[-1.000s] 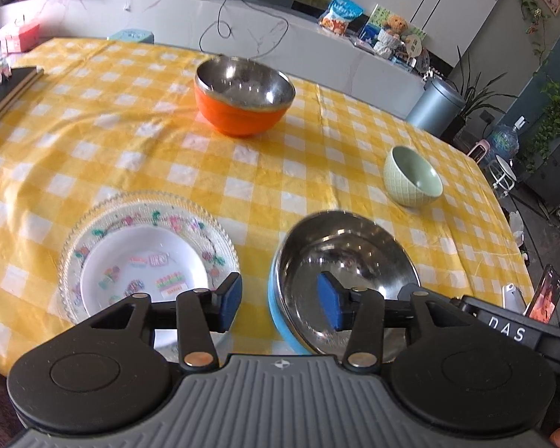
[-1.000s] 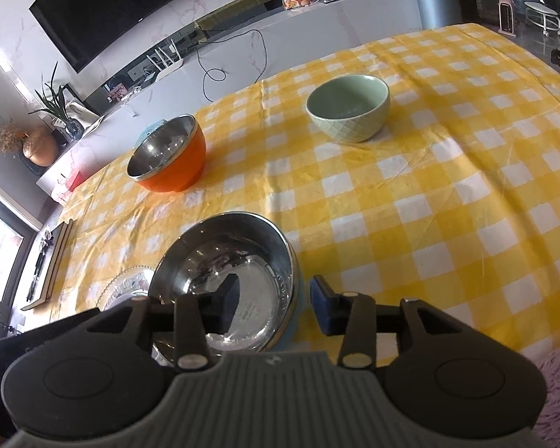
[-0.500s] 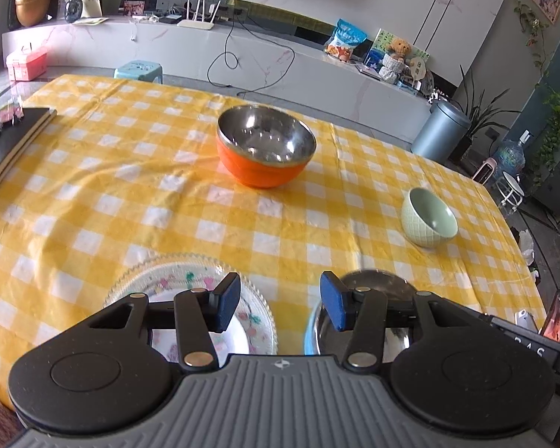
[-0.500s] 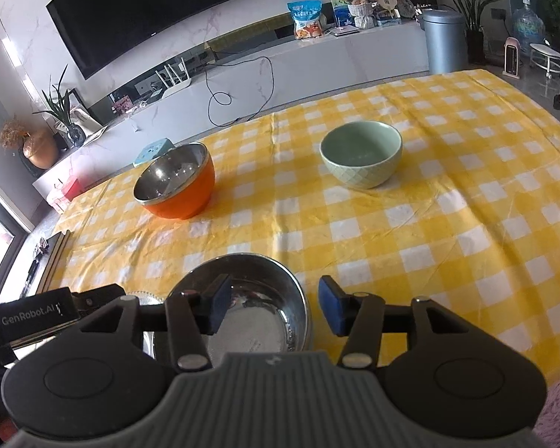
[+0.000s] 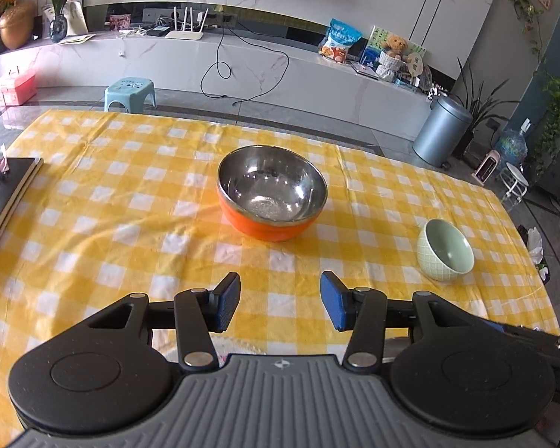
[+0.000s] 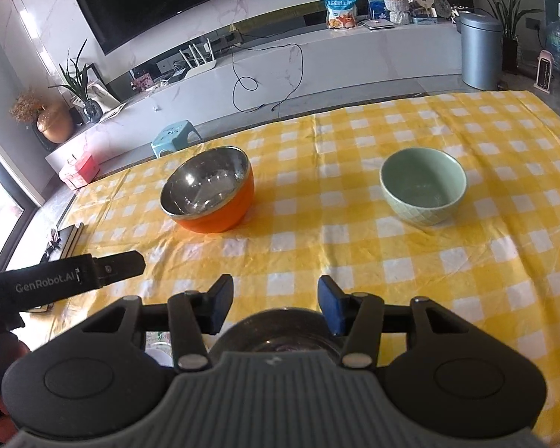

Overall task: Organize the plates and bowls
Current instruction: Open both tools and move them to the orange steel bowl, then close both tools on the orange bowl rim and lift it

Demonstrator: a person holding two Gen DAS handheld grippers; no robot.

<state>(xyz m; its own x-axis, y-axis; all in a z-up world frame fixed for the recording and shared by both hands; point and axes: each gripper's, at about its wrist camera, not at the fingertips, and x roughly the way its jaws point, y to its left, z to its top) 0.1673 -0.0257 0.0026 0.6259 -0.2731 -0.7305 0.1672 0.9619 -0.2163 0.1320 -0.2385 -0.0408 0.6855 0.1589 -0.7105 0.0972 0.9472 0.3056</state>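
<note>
Two bowls, an orange steel-lined bowl [image 5: 271, 194] and a green ceramic bowl [image 5: 445, 251], sit apart; left gripper [image 5: 280, 302] and right gripper [image 6: 274, 304] spread empty, perhaps above a steel bowl [image 6: 280, 336].

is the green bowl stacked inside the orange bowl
No, the green bowl stands by itself on the tablecloth, well apart from the orange bowl, which holds nothing.

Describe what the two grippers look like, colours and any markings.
Both match: the left gripper and right gripper have black linkage arms with silver rivets, blue finger pads, round black discs and a ribbed grey body. The left one's black handle reads "GenRobot.AI" in the right wrist view.
</note>
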